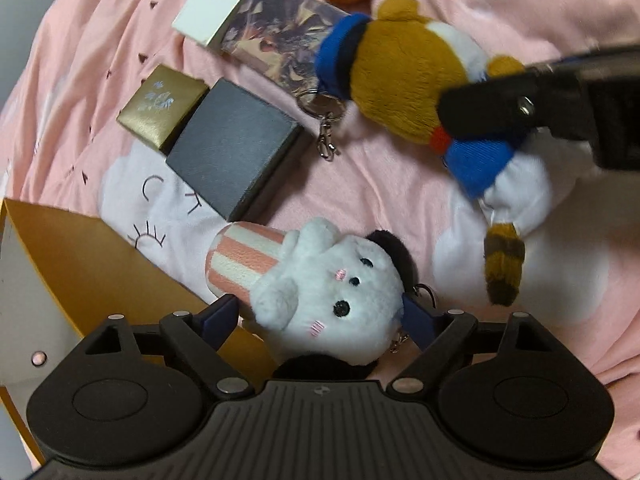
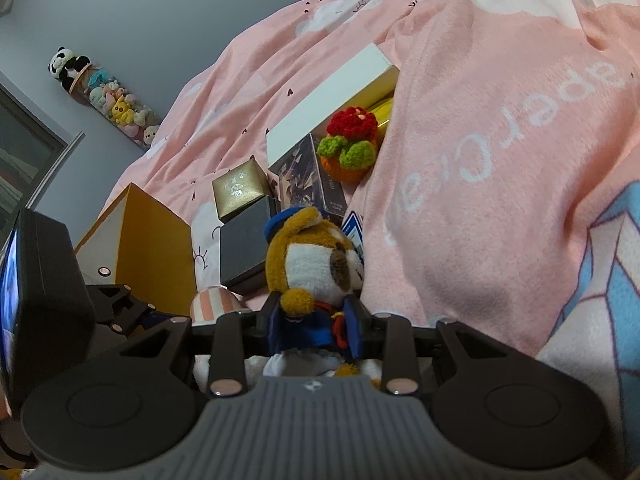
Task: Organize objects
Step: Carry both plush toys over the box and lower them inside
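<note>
Left wrist view: the left gripper (image 1: 320,314) is closing its jaws around the white plush (image 1: 324,292) at lower centre, seemingly gripping it — squeeze gently. The grey box (image 1: 236,148) and yellow box (image 1: 100,264) are crowding the left.

Right wrist view: the right gripper (image 2: 316,328) is clamping the bear (image 2: 316,264) at centre — the crochet pot (image 2: 352,152) is lying beyond on the bed (image 2: 500,140).

The left black two-finger gripper (image 1: 320,316) was closed on the white plush animal with the pink-striped cup (image 1: 320,280), one finger on each side. The right black two-finger gripper (image 2: 314,320) was clamped on the brown plush bear in blue sailor clothes (image 2: 316,268).
</note>
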The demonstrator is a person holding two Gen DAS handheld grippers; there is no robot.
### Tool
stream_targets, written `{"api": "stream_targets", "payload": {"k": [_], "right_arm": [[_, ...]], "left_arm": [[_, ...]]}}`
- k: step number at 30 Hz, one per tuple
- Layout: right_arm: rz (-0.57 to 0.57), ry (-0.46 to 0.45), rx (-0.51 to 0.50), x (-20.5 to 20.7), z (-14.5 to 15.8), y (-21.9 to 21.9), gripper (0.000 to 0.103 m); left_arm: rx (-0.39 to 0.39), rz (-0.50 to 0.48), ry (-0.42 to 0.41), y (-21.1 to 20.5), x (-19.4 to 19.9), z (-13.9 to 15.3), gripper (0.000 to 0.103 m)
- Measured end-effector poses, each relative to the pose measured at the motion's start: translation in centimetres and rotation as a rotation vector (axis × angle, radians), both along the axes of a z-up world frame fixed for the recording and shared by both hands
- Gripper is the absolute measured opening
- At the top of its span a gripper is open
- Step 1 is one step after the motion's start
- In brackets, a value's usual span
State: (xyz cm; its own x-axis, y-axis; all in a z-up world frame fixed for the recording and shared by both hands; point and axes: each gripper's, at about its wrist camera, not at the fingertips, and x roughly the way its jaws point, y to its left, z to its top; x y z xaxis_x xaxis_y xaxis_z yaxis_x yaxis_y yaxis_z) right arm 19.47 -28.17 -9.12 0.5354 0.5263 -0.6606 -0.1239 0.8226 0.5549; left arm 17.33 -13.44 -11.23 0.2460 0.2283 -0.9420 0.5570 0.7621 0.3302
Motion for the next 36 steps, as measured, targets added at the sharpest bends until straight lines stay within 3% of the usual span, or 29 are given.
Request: {"api": "stream_targets", "payload": {"k": [12,19,27,32,36], "right_arm": [[0.023,-0.031,-0.06,-0.6,0.7,1.1,0.034],[0.046,-0.084,-0.106,-1.9,2.5,2.0,0.033],[0.031,-0.148,-0.075,-3.3,6.0,2.0,0.032],[0.056,-0.198,-0.015,-4.0,9.2,2.9,0.032],[0.126,-0.257,0.015,-4.7,11.8,5.4,0.032]], "left_arm": [[-0.146,-0.013,-0.164,1.9,-2.6,2.8,0.078],[-0.282,0.015,-0.284,3.0,-4.7,6.1,0.077],[-0.411,0.015,-0.431,5.2,-7.4,12.6,0.077],[-0.454,0.045,-0.475,8.7,-8.9,16.7,0.078],[-0.438,0.072,-0.501,12.0,-10.1,19.4,0.078]]}}
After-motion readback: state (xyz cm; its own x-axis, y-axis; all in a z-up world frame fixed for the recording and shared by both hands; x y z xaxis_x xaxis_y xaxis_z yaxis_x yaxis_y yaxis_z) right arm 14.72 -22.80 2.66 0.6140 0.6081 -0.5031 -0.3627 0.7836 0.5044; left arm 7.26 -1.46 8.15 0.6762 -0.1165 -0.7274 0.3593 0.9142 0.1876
